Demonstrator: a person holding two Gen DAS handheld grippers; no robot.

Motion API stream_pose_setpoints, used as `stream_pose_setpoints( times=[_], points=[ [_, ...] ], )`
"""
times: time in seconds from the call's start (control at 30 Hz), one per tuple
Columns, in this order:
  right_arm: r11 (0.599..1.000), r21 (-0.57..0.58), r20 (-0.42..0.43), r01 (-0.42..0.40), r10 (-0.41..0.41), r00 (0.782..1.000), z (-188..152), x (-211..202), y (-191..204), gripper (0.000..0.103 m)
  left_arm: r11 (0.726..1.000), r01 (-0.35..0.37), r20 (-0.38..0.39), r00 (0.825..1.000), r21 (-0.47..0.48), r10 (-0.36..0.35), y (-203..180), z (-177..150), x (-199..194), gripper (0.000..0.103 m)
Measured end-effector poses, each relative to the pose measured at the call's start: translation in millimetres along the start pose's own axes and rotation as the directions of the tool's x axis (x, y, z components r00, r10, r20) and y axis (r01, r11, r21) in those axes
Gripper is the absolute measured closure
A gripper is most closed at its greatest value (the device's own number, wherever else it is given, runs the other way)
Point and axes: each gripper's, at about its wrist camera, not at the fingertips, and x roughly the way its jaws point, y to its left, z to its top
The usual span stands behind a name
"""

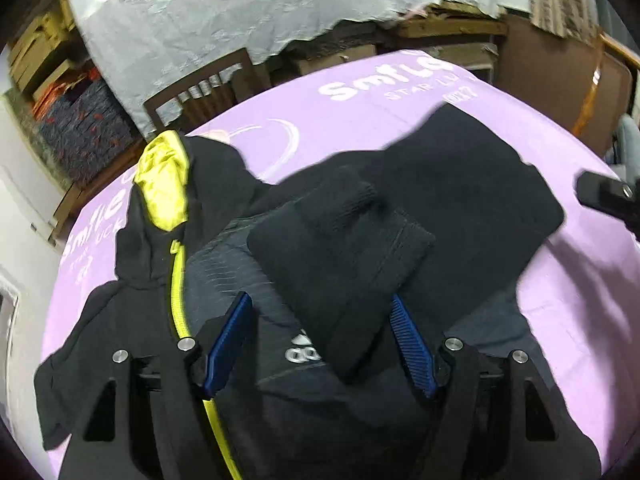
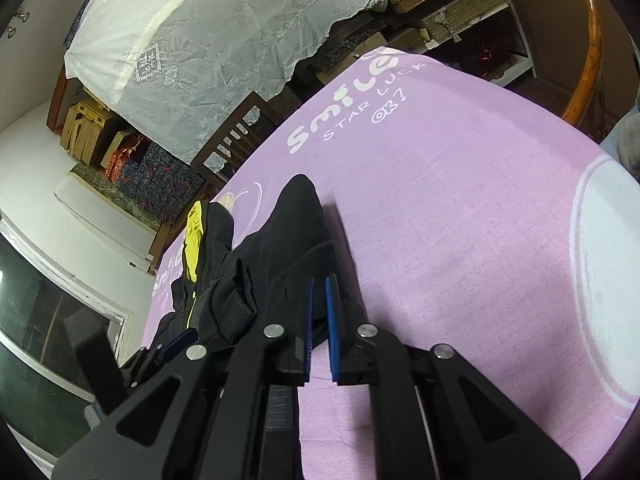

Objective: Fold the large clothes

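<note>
A black jacket with a yellow zipper and a yellow-lined hood lies spread on the purple sheet. One sleeve with a ribbed cuff is folded across its chest. My left gripper is open over the chest, and the cuff end lies loose between its blue pads. In the right wrist view the jacket stretches to the left. My right gripper is shut at the jacket's near edge; I cannot tell whether cloth is pinched. It also shows at the left view's right edge.
A dark wooden chair stands beyond the sheet's far edge, under a hanging white lace cloth. Boxes and shelves fill the back. A curved wooden rail borders the right. Bare sheet stretches right of the jacket.
</note>
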Motion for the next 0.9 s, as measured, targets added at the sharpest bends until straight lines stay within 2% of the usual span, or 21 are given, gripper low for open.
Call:
stream_pose_setpoints(
  times=[0.07,0.1,0.2,0.27,0.3,0.33,0.4,0.43,0.47,0.57,0.77,0.9],
  points=[
    [1.000,0.001,0.003,0.001,-0.001,1.000,-1,0,0,0.096,0.998,0.010,0.001,1.000,-0.058,-0.010,15,1,0,0.039],
    [1.000,0.003,0.003,0.001,-0.001,1.000,-1,0,0,0.096,0.993,0.037,-0.001,0.999,-0.116,-0.038,29,0,-1,0.039],
    [1.000,0.006,0.005,0.001,-0.001,1.000,-2,1,-1,0.096,0.959,0.113,0.011,0.993,-0.260,-0.114,58,-3,-5,0.038],
    [1.000,0.001,0.004,0.002,-0.002,1.000,-3,2,0,0.096,0.943,0.145,-0.007,0.988,-0.299,-0.155,65,-4,0,0.041],
    [1.000,-0.003,0.001,0.001,-0.001,1.000,-4,3,1,0.096,0.938,0.159,-0.012,0.985,-0.309,-0.171,65,-4,2,0.044],
    [1.000,-0.006,0.000,0.001,-0.001,1.000,-5,3,1,0.096,0.932,0.175,-0.012,0.982,-0.318,-0.189,65,-4,3,0.057],
    [1.000,-0.013,-0.001,0.000,0.000,1.000,-5,3,2,0.096,0.934,0.169,-0.006,0.984,-0.315,-0.181,64,-4,2,0.067],
    [1.000,-0.012,0.001,-0.001,0.001,1.000,-5,2,3,0.096,0.933,0.174,0.000,0.983,-0.315,-0.183,64,-3,1,0.077],
    [1.000,-0.010,0.002,-0.003,0.003,1.000,-4,2,3,0.096,0.928,0.186,0.007,0.981,-0.323,-0.194,67,-3,-2,0.082],
    [1.000,-0.012,0.008,-0.009,0.010,1.000,-4,0,4,0.096,0.913,0.206,0.044,0.978,-0.353,-0.204,79,2,-14,0.085],
    [0.995,-0.086,0.009,-0.047,0.048,0.999,-11,-3,20,0.096,0.913,0.176,0.134,0.982,-0.367,-0.136,114,8,-56,0.085],
    [0.986,-0.154,-0.026,-0.063,0.060,0.998,-19,6,38,0.096,0.911,0.148,0.129,0.986,-0.386,-0.106,135,-4,-62,0.085]
  ],
)
